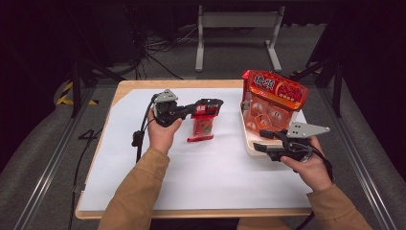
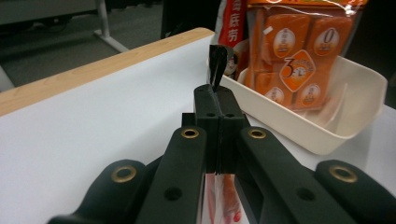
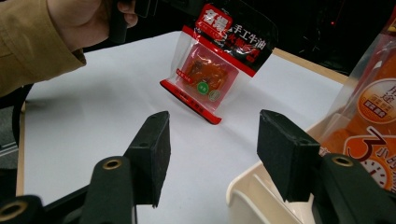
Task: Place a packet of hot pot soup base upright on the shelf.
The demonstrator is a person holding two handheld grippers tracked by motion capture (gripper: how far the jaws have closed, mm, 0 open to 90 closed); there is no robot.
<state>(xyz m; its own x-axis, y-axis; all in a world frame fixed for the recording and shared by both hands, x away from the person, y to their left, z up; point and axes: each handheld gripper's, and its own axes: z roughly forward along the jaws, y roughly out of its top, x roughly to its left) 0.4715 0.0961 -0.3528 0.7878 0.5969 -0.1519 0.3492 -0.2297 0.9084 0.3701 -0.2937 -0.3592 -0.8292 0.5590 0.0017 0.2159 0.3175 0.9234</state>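
A small red and black sauce packet (image 1: 203, 122) hangs tilted over the white sheet, its lower edge touching the sheet. My left gripper (image 1: 195, 109) is shut on the packet's black top edge (image 2: 216, 63). From the right gripper view the same packet (image 3: 215, 63) stands beyond my jaws. My right gripper (image 1: 259, 140) stands open at the near left corner of a cream tray (image 1: 247, 139), jaws wide apart with nothing between them (image 3: 212, 154). A large orange snack bag (image 1: 271, 102) stands upright in that tray, also seen as the orange bag (image 2: 289, 51).
A white sheet (image 1: 201, 177) covers most of the wooden table (image 1: 129, 86). The cream tray (image 2: 327, 126) sits at the right side. Dark floor, cables and a grey frame (image 1: 237, 21) lie beyond the far edge.
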